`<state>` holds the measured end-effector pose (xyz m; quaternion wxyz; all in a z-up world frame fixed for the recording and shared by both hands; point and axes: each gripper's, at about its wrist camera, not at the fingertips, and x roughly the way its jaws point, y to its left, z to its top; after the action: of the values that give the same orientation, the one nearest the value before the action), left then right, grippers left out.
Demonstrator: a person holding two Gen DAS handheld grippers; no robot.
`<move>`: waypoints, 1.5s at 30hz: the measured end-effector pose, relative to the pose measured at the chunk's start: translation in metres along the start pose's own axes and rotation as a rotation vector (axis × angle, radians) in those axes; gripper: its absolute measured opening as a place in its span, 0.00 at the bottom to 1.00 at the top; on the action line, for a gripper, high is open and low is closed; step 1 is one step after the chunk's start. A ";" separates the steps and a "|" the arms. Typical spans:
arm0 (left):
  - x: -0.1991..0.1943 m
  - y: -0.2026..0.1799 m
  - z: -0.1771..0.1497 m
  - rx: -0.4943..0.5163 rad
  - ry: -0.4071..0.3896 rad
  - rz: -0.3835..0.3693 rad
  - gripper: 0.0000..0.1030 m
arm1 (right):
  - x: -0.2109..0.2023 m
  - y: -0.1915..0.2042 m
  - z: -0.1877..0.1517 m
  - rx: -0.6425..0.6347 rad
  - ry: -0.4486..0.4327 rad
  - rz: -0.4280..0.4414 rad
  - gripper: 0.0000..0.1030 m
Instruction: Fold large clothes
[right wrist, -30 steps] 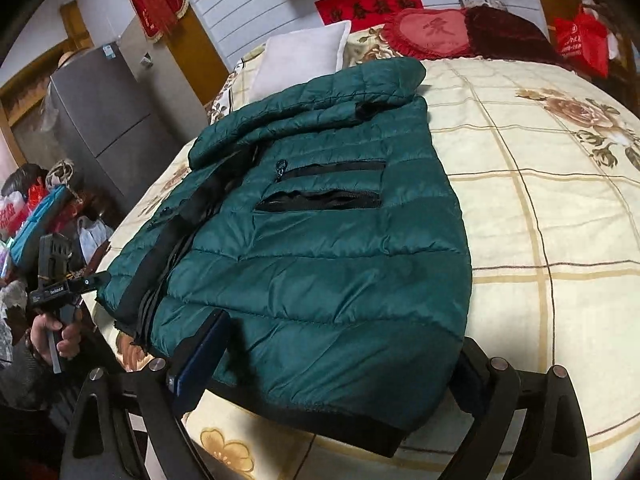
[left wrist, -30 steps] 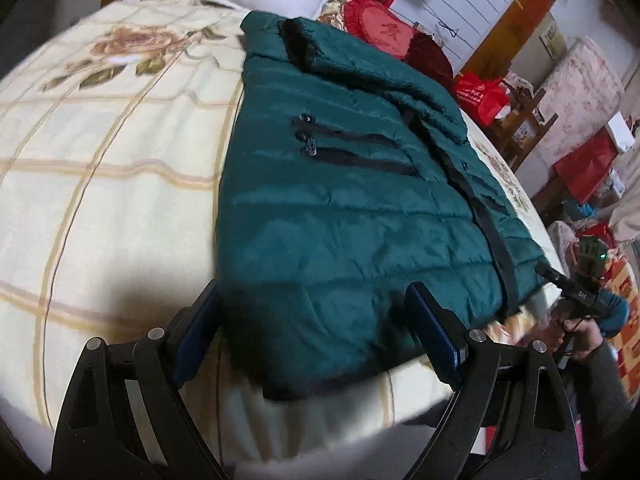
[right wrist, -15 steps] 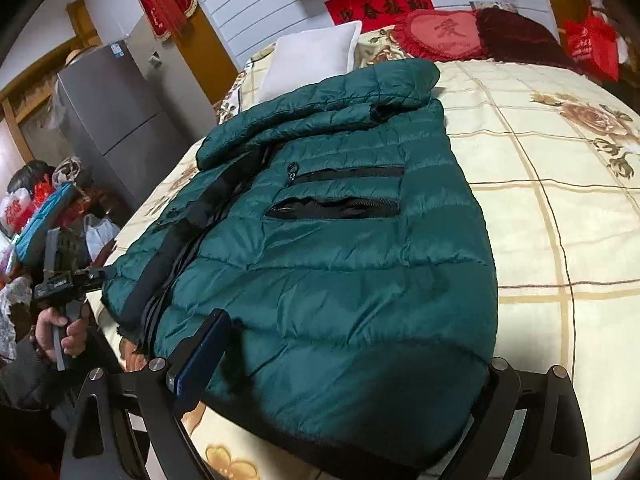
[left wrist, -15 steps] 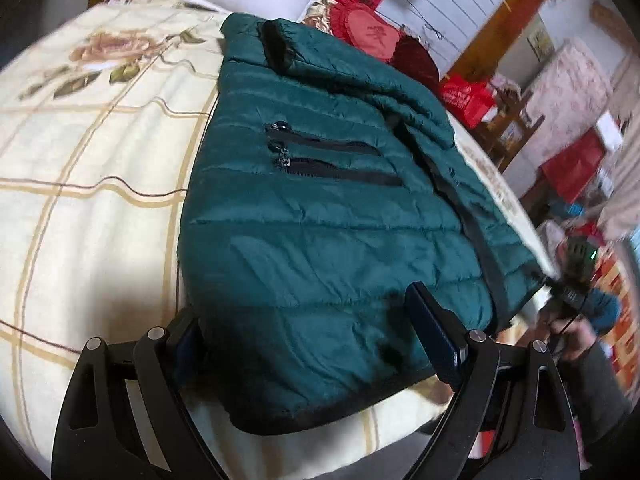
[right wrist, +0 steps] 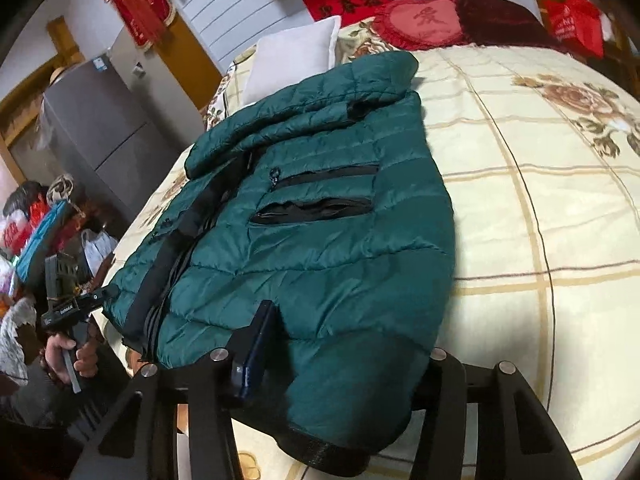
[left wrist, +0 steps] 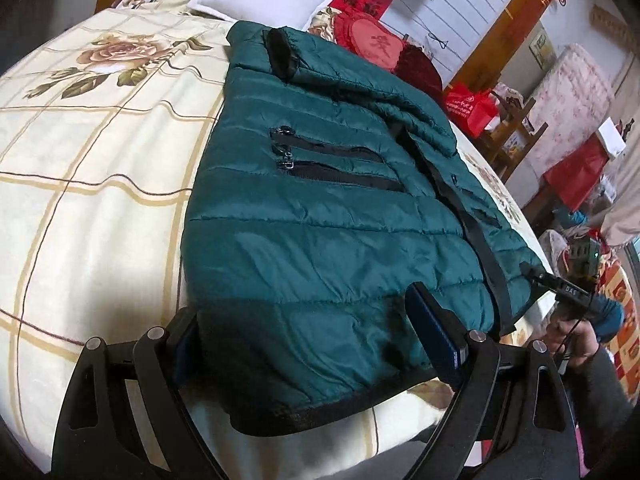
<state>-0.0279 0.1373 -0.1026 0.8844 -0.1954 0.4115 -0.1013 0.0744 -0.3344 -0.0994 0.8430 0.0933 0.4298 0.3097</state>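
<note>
The green quilted jacket [left wrist: 320, 232] lies flat on the bed [left wrist: 92, 168]; left gripper [left wrist: 316, 336] and right gripper [right wrist: 344, 356] both spread wide around its hem

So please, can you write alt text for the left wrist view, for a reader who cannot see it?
A dark green puffer jacket lies flat on a cream floral bedspread, its black hem between the open fingers of the left gripper. A white pillow and red cushion sit behind.

Soft, even daylight gives a faint sheen on the quilted dark-green puffer jacket [left wrist: 320, 240], with heavy fisheye bending and dark vignetted corners.
</note>
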 end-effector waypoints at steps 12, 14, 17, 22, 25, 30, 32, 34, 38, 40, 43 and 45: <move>-0.001 -0.002 -0.001 0.002 0.003 0.001 0.87 | 0.003 0.002 -0.001 -0.010 0.007 -0.017 0.50; -0.001 -0.002 -0.001 0.001 0.003 0.000 0.87 | 0.003 0.002 -0.001 -0.011 0.007 -0.018 0.50; -0.001 -0.001 -0.001 -0.002 0.002 -0.003 0.87 | 0.003 0.002 0.000 -0.010 0.007 -0.017 0.50; -0.002 0.001 0.001 -0.020 0.001 -0.017 0.87 | 0.003 -0.001 0.000 0.022 0.006 -0.001 0.52; 0.000 0.006 0.007 -0.051 -0.002 -0.022 0.86 | 0.002 -0.002 0.000 0.031 0.009 0.003 0.52; 0.003 0.007 0.015 -0.035 0.012 0.080 0.27 | 0.001 0.010 -0.003 -0.066 0.017 -0.045 0.40; -0.005 0.002 0.015 -0.004 -0.012 0.095 0.12 | -0.002 0.019 -0.003 -0.123 -0.005 -0.070 0.30; -0.012 -0.006 0.013 0.040 -0.026 0.116 0.09 | -0.010 0.029 -0.003 -0.167 -0.035 -0.092 0.23; -0.038 -0.016 0.011 0.081 -0.072 0.114 0.08 | -0.031 0.039 -0.008 -0.158 -0.103 -0.118 0.15; -0.051 -0.015 0.008 0.075 -0.086 0.114 0.08 | -0.042 0.045 -0.015 -0.147 -0.128 -0.129 0.14; -0.064 -0.012 0.003 0.060 -0.088 0.100 0.08 | -0.056 0.052 -0.024 -0.128 -0.143 -0.140 0.13; -0.072 -0.009 -0.002 0.042 -0.081 0.085 0.08 | -0.066 0.057 -0.030 -0.112 -0.149 -0.138 0.13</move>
<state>-0.0762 0.1529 -0.0501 0.9078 -0.1631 0.3809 -0.0643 -0.0034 -0.3328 -0.0501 0.8959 0.0392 0.3532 0.2667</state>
